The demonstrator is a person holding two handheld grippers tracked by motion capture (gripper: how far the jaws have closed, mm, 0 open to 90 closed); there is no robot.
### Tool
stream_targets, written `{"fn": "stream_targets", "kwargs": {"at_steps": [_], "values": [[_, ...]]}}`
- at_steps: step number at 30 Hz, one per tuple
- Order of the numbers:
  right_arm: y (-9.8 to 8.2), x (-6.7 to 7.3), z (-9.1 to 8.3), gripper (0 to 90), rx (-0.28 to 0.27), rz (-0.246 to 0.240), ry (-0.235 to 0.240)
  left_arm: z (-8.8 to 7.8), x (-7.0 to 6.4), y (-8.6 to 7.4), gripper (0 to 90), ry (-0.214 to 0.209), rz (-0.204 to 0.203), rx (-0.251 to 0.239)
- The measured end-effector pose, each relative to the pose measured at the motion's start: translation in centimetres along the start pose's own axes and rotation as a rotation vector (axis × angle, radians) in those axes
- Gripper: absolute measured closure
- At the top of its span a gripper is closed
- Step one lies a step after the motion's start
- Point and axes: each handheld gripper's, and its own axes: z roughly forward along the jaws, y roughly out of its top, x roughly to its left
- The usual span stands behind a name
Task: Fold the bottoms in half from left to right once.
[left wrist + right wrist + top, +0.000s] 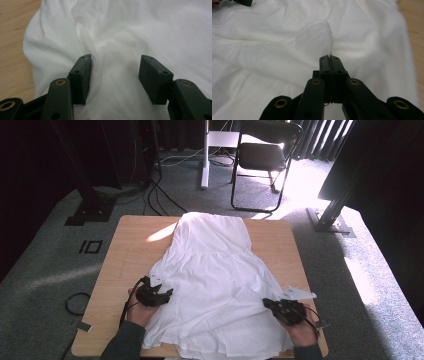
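White cloth, a dress [215, 280] by its shape, lies spread over most of the wooden tabletop [127, 250], its narrow top toward twelve o'clock and its wide hem hanging just past the near edge at six. The left gripper [162, 295] rests on the hem's side edge at about eight o'clock; in the left gripper view its jaws stand spread with rumpled cloth [112, 65] between them, one pad touching a fold but nothing pressed, likely set to take hold there. The right gripper [272, 304] sits at about four o'clock, and the right gripper view shows its jaws pressed together on a thin flap of the fabric [317, 37], which rises from them in a small raised peak (a sign the cloth is being lifted rather than dragged). Holding both side edges would let the person fold or straighten the skirt evenly. A chair [262, 155] stands on the carpet beyond the tabletop.
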Motion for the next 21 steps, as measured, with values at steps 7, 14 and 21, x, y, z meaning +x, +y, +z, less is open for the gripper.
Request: {"fn": "stream_targets", "kwargs": {"at_steps": [7,14,21], "values": [[-6.5,-1.4,-5.5,89.8,-0.027,0.141,-0.057,0.2,-0.3,-0.1,45.0,-0.008,0.013,0.013],[-7.5,-2.2,-4.7,53.5,-0.024,0.203,-0.091,0.2,-0.7,0.0,44.9,-0.012,0.032,0.016],[-2.9,-1.7,0.8,46.1,0.018,0.107,-0.019,0.3,-1.4,-0.1,44.7,-0.02,0.048,0.017]]}}
